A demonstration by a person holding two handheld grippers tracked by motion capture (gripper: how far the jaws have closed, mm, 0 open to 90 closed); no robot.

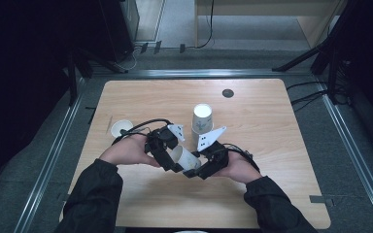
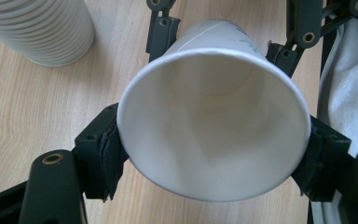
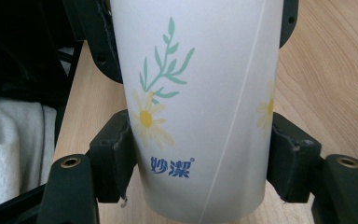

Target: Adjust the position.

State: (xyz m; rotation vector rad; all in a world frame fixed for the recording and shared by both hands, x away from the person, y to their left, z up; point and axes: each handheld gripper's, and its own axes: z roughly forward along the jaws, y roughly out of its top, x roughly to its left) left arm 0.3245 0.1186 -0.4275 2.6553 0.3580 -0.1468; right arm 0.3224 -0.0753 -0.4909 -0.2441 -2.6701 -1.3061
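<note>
A white paper cup printed with a daisy and a green sprig lies on its side between both hands, just above the table. My left gripper is shut on its open rim, with a pad pressing each side. My right gripper is shut on the cup's lower wall, its pads against the paper near the base. In the high view the left gripper and right gripper face each other across the cup.
A stack of paper cups stands upside down just behind the hands and shows again as the ribbed stack. A single cup stands at the left. A dark round disc sits near the table's far edge.
</note>
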